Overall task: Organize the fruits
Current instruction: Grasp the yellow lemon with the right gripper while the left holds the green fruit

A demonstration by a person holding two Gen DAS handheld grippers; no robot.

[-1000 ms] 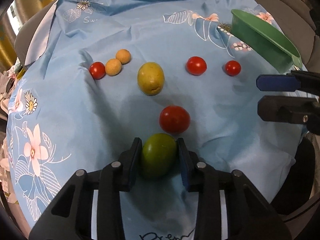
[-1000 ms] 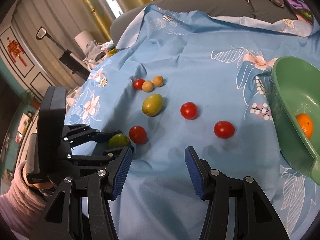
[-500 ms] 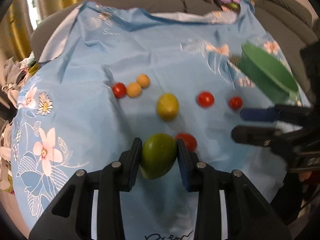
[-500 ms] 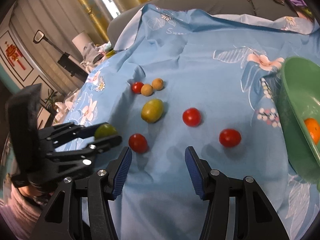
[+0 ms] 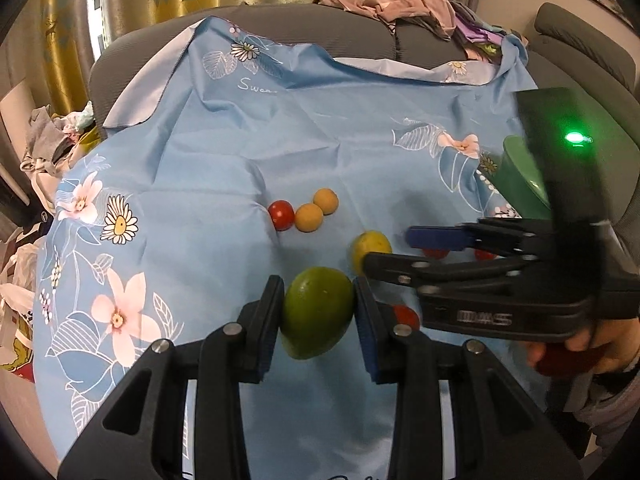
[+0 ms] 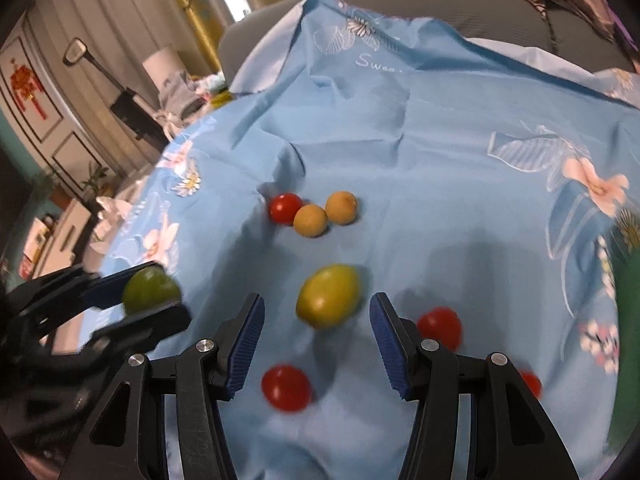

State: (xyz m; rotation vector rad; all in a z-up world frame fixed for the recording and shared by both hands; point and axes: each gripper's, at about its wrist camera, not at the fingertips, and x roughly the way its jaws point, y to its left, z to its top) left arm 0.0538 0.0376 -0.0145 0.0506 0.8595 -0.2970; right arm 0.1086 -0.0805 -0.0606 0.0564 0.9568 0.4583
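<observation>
**Left claw grips a green fruit above the cloth; right claw open over the yellow one**

The left claw (image 5: 318, 312) is closed on a green fruit (image 5: 316, 312), both pads pressing its sides, and holds it clear of the blue floral cloth (image 5: 240, 152) that is draped over a grey sofa (image 5: 304, 24). The right claw (image 6: 316, 328) hangs with its jaws apart and nothing between the pads; a yellow-green fruit (image 6: 329, 295) lies on the cloth just beyond its fingertips, framed by the gap. Farther back, 1 small red tomato (image 6: 285, 208) touches 2 tan round fruits (image 6: 310, 220) in a row. 3 more red tomatoes (image 6: 286, 387) lie near the right claw, well apart from one another. A green bowl (image 5: 520, 184) sits at the cloth's right edge, mostly hidden behind the right claw's body.
</observation>
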